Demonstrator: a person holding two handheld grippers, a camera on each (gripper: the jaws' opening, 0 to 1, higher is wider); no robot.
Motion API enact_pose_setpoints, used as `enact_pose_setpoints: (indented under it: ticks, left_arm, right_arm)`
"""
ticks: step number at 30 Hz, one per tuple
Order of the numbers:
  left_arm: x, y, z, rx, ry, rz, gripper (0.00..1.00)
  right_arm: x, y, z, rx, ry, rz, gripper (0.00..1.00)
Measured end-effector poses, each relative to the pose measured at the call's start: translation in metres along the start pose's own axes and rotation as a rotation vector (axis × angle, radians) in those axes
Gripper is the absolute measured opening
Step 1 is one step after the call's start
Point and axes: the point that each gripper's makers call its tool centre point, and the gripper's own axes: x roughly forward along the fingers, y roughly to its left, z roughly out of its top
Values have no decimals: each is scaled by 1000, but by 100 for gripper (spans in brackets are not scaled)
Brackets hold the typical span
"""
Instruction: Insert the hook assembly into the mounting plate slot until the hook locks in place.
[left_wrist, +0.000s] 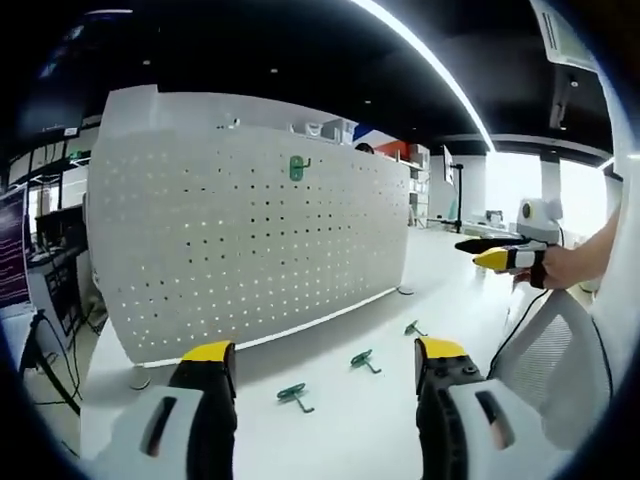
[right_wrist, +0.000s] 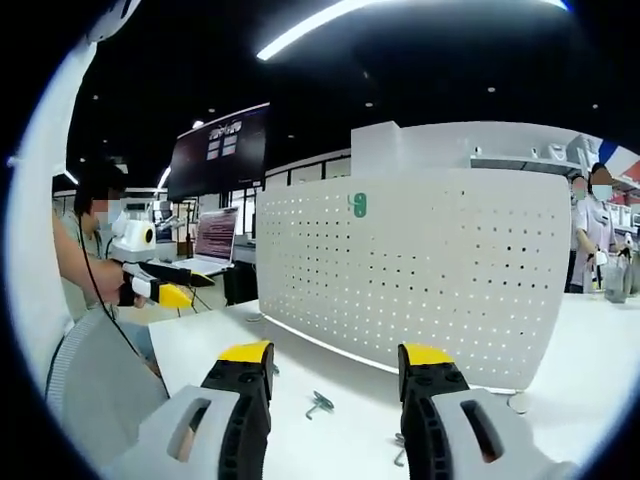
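White table (left_wrist: 420, 290) held the pegboard (left_wrist: 250, 230); one hook (left_wrist: 297, 167) was mounted at 12 o'clock, three hooks (left_wrist: 363, 359) left loose, both claws spread empty.

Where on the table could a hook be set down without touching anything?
Bare tabletop lies right of the pegboard end, beyond the farthest loose hook. Crowded: the strip before the board, where three green hooks lie in a row between the left gripper jaws.
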Motion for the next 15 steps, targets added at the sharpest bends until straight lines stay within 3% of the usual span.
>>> enact_pose_setpoints:
  ticks: [15]
  left_arm:
    - [16, 2, -14, 76, 151, -119, 74]
  right_arm:
    - [-1, 0, 1, 6, -6, -2, 48]
